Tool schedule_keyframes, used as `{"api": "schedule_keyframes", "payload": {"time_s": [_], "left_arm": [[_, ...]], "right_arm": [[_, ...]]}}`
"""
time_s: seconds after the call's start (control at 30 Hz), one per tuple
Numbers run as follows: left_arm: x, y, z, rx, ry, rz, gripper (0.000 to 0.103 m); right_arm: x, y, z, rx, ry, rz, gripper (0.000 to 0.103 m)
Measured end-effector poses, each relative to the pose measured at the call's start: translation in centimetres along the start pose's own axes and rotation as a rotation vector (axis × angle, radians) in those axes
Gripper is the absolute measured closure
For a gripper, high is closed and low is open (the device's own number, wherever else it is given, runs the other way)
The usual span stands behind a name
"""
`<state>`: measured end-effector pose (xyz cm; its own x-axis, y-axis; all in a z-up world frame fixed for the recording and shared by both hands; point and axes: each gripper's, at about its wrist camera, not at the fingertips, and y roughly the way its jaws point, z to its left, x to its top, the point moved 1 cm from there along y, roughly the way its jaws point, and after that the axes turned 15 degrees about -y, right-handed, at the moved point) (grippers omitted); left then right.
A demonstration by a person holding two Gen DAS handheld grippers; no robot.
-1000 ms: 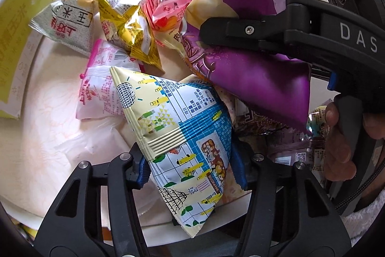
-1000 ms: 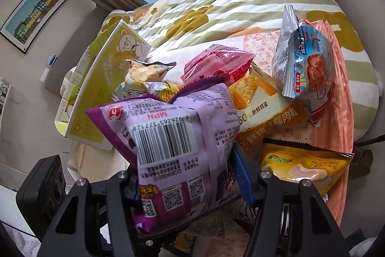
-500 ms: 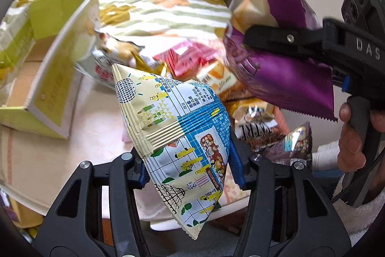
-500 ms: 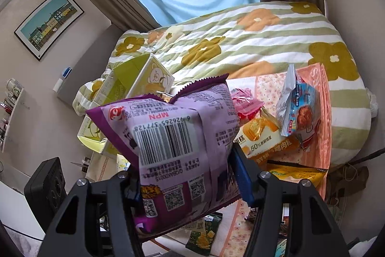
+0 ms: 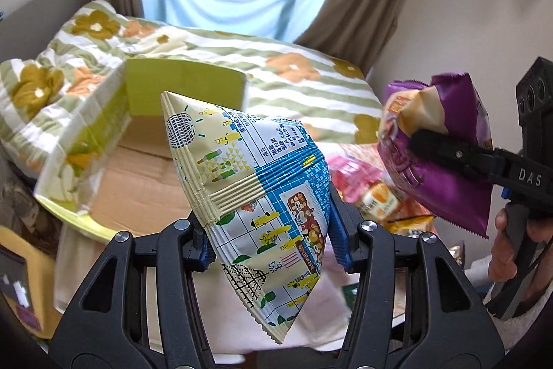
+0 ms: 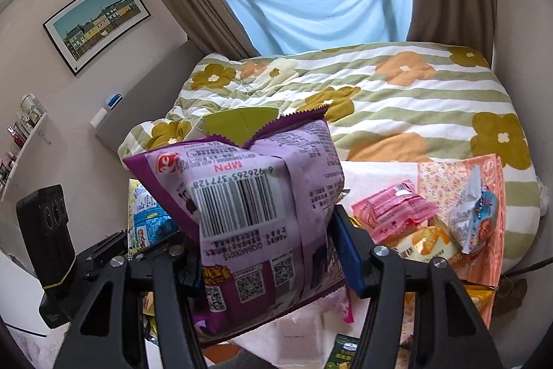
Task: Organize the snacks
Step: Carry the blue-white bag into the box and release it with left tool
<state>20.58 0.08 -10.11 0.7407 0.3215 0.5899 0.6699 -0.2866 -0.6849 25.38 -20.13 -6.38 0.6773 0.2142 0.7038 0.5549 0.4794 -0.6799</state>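
Both tools have risen off the snack pile. Left tool (image 5: pixel 269 244) pinches the blue-and-cream pouch (image 5: pixel 255 192), which stands up between its pads, ahead of it the open green box (image 5: pixel 103 134). Right tool (image 6: pixel 266 248) clamps the purple bag (image 6: pixel 255 203), upright between its pads.

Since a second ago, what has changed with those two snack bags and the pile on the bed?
Both grippers have lifted up and away from the snack pile: the left gripper carries the blue-and-cream packet toward the open yellow-green box, and the right gripper raises the purple bag. Nothing was grabbed or let go; both grips stayed shut. The remaining snacks and the box stayed put.
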Motion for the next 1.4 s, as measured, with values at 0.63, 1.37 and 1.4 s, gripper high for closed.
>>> {"api": "schedule_keyframes", "payload": {"time_s": [0.63, 1.37, 1.4], "left_arm": [[12.0, 4.5, 17.0, 0.02, 0.14, 0.199, 0.055], [9.8, 4.6, 18.0, 0.075, 0.139, 0.194, 0.001], [9.7, 4.3, 18.2, 0.079, 0.136, 0.189, 0.001]], "right_arm": [[4.5, 13.1, 12.5, -0.095, 0.088, 0.081, 0.047], [3.6, 16.7, 13.2, -0.086, -0.039, 0.153, 0.047], [3.7, 16.8, 13.4, -0.087, -0.047, 0.153, 0.047]]}}
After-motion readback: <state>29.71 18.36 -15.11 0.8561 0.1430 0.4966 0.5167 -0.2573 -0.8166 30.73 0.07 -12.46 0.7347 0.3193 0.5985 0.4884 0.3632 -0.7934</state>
